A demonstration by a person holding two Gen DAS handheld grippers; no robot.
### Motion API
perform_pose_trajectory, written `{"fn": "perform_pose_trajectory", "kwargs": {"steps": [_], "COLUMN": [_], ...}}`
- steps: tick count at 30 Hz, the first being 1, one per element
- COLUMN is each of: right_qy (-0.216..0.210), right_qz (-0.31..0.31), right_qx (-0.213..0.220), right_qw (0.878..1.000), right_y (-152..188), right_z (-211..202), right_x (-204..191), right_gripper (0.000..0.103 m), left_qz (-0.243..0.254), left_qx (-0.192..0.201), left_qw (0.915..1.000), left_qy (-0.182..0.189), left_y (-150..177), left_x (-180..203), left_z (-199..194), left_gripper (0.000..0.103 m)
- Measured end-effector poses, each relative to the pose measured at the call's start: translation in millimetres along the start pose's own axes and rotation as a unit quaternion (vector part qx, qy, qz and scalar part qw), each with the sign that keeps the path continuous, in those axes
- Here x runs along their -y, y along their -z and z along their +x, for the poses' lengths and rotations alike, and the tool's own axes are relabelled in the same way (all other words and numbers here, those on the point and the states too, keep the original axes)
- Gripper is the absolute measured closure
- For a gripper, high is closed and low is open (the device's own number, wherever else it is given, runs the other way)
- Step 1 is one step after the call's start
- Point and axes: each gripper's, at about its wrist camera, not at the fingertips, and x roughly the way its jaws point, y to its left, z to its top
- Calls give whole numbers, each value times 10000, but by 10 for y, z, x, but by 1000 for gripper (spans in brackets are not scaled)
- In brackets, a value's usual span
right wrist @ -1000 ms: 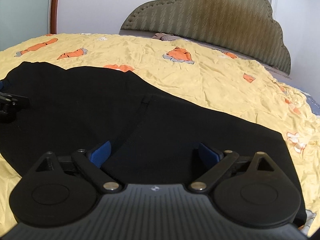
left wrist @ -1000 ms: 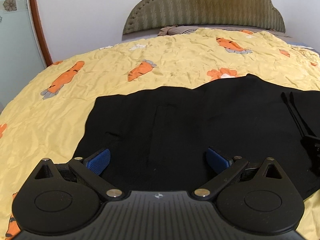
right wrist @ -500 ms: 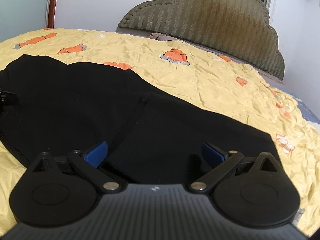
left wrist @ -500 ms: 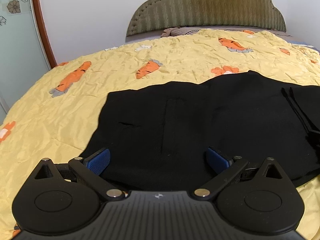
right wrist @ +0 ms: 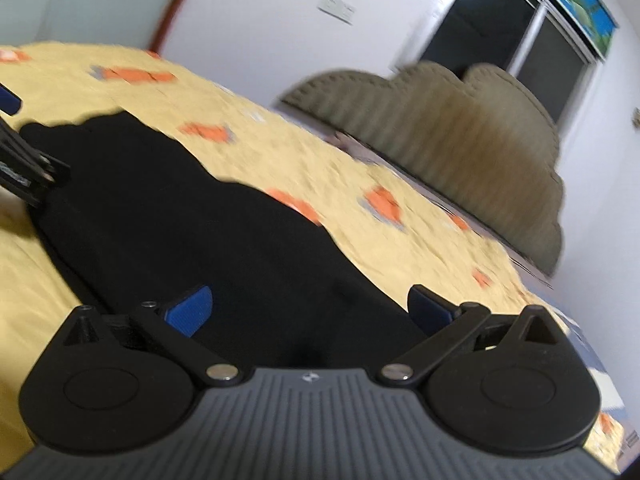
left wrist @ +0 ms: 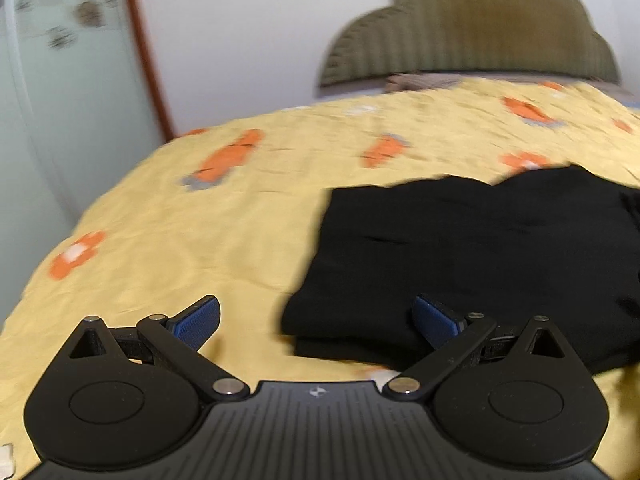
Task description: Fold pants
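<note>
Left gripper [left wrist: 316, 322] has fingers spread wide, holding nothing, low over the yellow bedspread [left wrist: 208, 248] at the near left corner of the pants [left wrist: 480, 252]; its right pad sits over the cloth edge, contact unclear. Pants lie flat on the bed as a compact black block, with stacked layers showing at the near edge, so at least one fold looks done. Right gripper [right wrist: 308, 308] also spread apart, empty, tilted, over the pants' right part. Headboard [right wrist: 460, 140] behind. Both views blurred. Judgement: folding mostly finished; maybe one more fold or tidying left.
</note>
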Motion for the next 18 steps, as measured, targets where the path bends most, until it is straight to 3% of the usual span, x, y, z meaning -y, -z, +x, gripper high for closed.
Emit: {"fn": "perform_pose_trajectory", "kwargs": {"steps": [4, 8, 12, 16, 18], "right_qy": [-367, -550, -839, -1034, -1000], "right_qz": [148, 132, 78, 822, 1178], "right_qx": [18, -426, -516, -447, -409], "right_qw": [9992, 9975, 9951, 9902, 9871], "right_y": [-157, -124, -58, -6, -3], "right_z": [130, 290, 206, 78, 80], "right_x": [-182, -358, -285, -41, 36], "right_gripper": [0, 0, 0, 0, 0], "left_qz": [-308, -415, -656, -571, -396], "left_qx": [13, -55, -91, 106, 108], "left_qw": [9993, 9985, 9976, 9983, 9991], "left_qy": [-223, -351, -224, 24, -80], "left_y": [-36, -14, -28, -106, -169], "left_x": [-261, -413, -474, -365, -302], "left_z": [20, 70, 78, 49, 92], "left_gripper": [0, 0, 0, 0, 0]}}
